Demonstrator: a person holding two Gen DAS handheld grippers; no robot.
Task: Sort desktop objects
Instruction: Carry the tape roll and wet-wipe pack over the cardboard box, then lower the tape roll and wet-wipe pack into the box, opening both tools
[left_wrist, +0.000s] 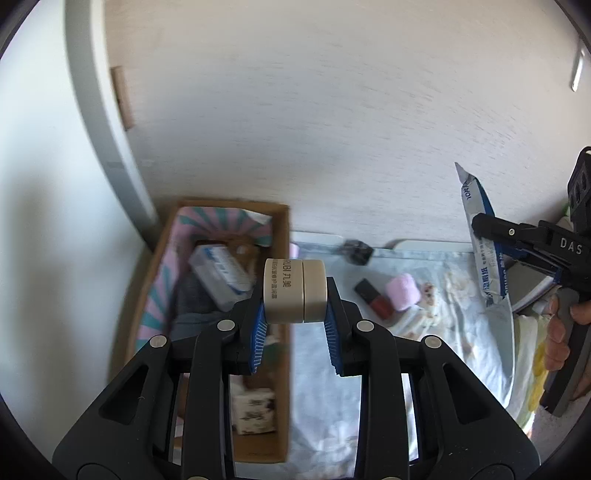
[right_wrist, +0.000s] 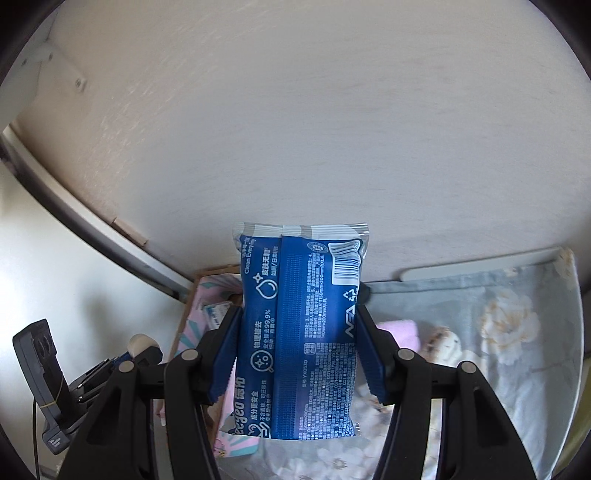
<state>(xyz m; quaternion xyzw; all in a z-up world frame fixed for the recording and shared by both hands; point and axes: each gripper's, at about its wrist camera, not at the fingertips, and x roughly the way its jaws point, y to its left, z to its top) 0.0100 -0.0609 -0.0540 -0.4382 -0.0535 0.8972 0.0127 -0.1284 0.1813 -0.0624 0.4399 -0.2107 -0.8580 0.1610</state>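
The left gripper (left_wrist: 295, 314) pinches a cream jar (left_wrist: 295, 291) above a cardboard box (left_wrist: 280, 332). The right gripper (right_wrist: 295, 354) clamps a blue wipes pack (right_wrist: 299, 332) over the floral-cloth surface (right_wrist: 498, 350).

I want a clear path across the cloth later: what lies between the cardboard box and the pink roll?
In the left wrist view, between the box and the pink roll lies a red-and-black bottle; otherwise bare floral cloth.
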